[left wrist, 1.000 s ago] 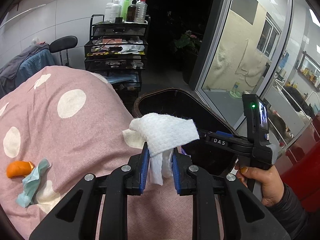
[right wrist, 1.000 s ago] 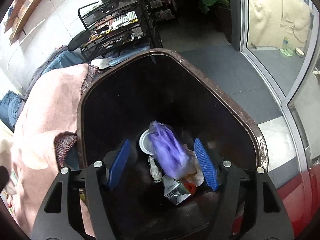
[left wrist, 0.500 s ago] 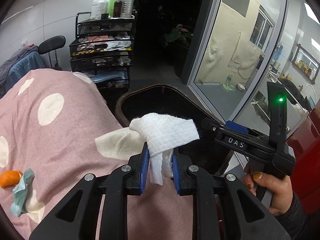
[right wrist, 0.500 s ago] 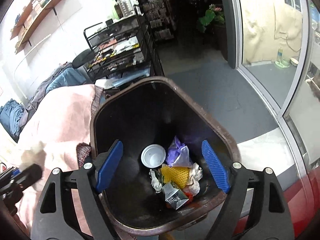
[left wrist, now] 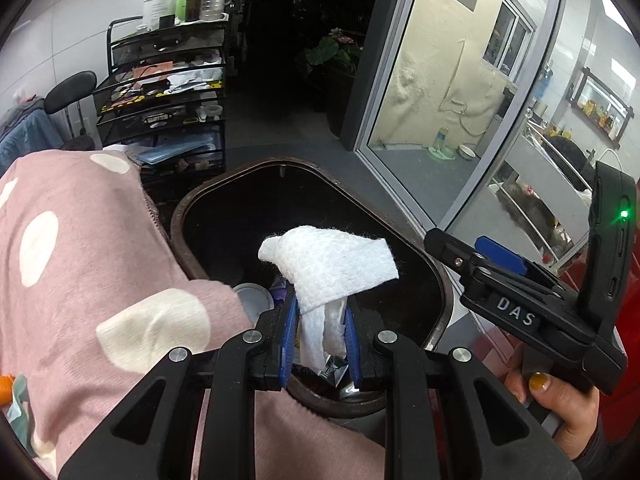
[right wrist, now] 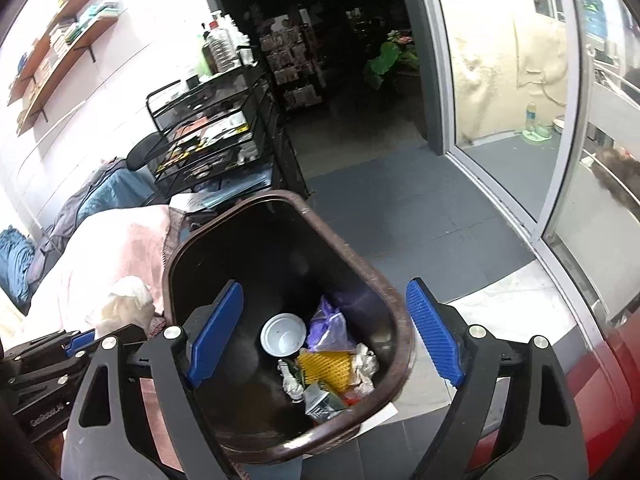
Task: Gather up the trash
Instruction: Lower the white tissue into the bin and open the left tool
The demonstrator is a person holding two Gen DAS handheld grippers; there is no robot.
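Observation:
My left gripper (left wrist: pixel 320 320) is shut on a white wipe (left wrist: pixel 332 264), held over the near rim of the dark brown bin (left wrist: pixel 224 184). The right gripper (right wrist: pixel 324 320) hangs open above the bin (right wrist: pixel 348 240) with nothing between its blue pads (right wrist: pixel 432 336). At the bin's bottom lie a purple bag (right wrist: pixel 328 324), a white lid (right wrist: pixel 283 334), yellow mesh (right wrist: pixel 322 366) and crumpled foil. In the right wrist view the wipe (right wrist: pixel 128 300) shows at the left. An orange peel (left wrist: pixel 6 388) and a teal tissue (left wrist: pixel 18 404) lie on the pink spotted blanket (left wrist: pixel 80 260).
A black wire cart (left wrist: pixel 168 92) with bottles on top stands behind the bin. A glass sliding door (left wrist: pixel 440 100) runs along the right. A person's hand (left wrist: pixel 560 396) holds the right gripper's handle beside a red surface (right wrist: pixel 600 380). Grey floor lies beyond the bin.
The left gripper carried the wipe rightward from over the blanket to over the bin. The right gripper let go of the purple bag, opened wider and rose away from the bin.

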